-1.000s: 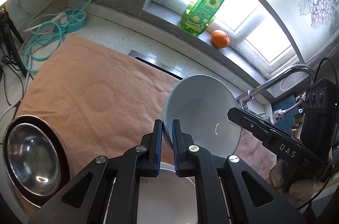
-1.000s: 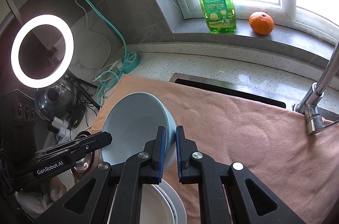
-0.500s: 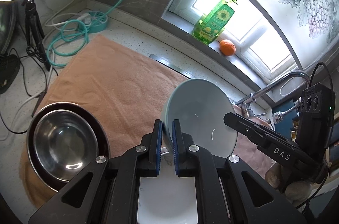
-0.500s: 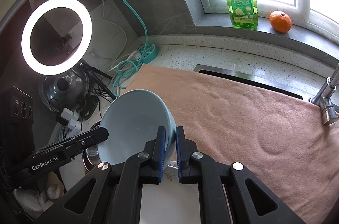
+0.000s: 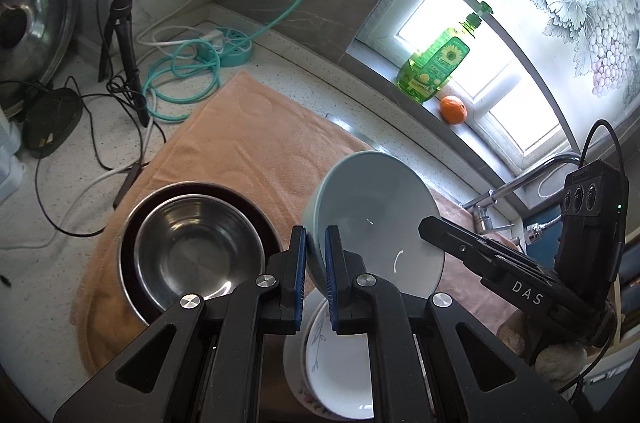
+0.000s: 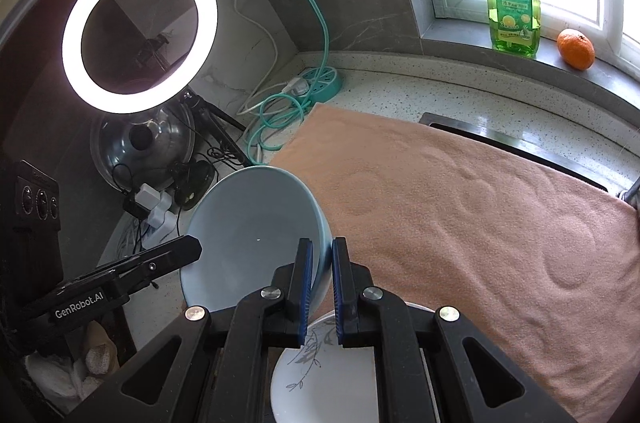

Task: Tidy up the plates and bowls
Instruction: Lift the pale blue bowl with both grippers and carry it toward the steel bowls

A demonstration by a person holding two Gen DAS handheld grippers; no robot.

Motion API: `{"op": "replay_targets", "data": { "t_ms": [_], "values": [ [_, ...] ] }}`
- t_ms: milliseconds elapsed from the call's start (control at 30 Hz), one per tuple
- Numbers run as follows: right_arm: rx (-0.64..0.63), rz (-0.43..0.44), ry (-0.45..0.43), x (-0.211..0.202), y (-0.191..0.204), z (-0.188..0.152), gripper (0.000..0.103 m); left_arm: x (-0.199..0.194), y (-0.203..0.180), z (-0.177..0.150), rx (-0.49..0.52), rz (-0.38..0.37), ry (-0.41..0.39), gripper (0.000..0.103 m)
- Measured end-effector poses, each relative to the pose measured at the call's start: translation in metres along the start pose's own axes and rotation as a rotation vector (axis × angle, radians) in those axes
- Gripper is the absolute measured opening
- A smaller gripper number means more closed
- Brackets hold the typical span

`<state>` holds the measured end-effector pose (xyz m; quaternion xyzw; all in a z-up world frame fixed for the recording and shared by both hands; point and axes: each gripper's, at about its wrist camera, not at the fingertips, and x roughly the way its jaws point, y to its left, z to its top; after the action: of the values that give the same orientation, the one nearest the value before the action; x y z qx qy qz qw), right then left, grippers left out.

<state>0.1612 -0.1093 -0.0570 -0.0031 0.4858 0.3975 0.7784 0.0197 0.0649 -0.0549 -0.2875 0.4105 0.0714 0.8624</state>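
Both grippers clenched on one pale blue bowl (image 5: 372, 219): left gripper (image 5: 316, 277) pinched its near-left rim, right gripper (image 6: 320, 287) the opposite rim, prob. to share the load and keep it steady. Bowl was held clear of the towel (image 5: 256, 139), above white plates w/ leaf print (image 5: 340, 375). Steel bowl (image 5: 196, 255), nested in a dark dish (image 5: 128, 263), sat just left, likely the stacking spot.

Vs a sec ago: steel bowl was closer to centre of left view, ring light (image 6: 140, 39) loomed bigger, so the pair had carried the bowl leftward. Grip unchanged.
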Motion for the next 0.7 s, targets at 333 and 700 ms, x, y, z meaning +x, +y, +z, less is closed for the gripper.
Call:
{"op": "replay_targets", "data": {
  "t_ms": [333,700],
  "values": [
    [-0.046,0.022,0.027,0.023,0.039,-0.001,0.009,-0.016,0.038,-0.002,-0.056,0.031,-0.014,0.008],
    [-0.082,0.024,0.076,0.057,0.070,-0.002,0.009,-0.022,0.076,-0.002,-0.110,0.058,-0.016,0.008]
  ]
}}
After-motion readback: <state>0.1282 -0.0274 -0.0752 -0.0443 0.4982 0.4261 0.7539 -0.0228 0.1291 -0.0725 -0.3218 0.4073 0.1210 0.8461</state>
